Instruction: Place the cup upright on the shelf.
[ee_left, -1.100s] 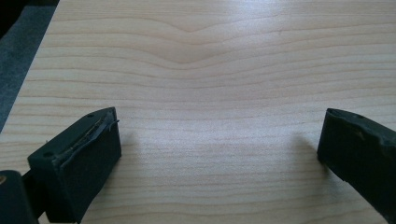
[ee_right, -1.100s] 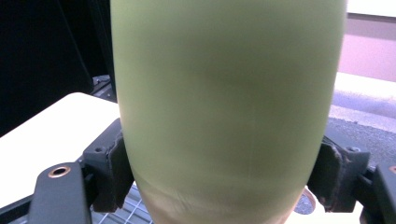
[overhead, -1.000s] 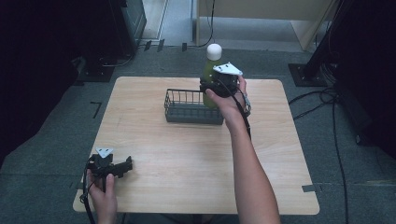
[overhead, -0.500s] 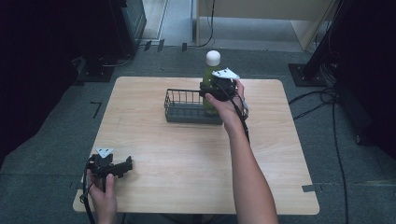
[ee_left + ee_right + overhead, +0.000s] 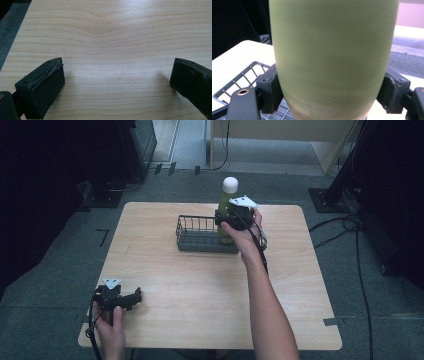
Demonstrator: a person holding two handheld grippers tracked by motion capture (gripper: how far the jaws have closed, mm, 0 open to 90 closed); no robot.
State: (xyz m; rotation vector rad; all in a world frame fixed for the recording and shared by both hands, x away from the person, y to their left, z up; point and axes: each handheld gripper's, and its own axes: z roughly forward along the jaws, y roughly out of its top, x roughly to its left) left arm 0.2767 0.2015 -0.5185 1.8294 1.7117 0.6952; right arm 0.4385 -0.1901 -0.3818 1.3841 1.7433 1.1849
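Observation:
A green bottle (image 5: 224,208) with a white cap stands upright at the right end of a dark wire basket (image 5: 197,234) on the far part of the wooden table (image 5: 200,290). My right gripper (image 5: 231,216) is shut on the bottle's body; in the right gripper view both pads (image 5: 269,91) press the green bottle (image 5: 332,57) from either side, above the basket (image 5: 239,78). My left gripper (image 5: 131,298) rests near the table's front left corner, held by a hand. Its jaws stand wide apart over bare wood, and its fingers (image 5: 42,85) hold nothing.
Dark equipment and cables (image 5: 345,225) lie on the floor around the table. A black stand base (image 5: 327,197) sits at the far right. Bare tabletop stretches between the two grippers.
The right gripper has lowered the green bottle downward into the right end of the basket. The left gripper has stayed put.

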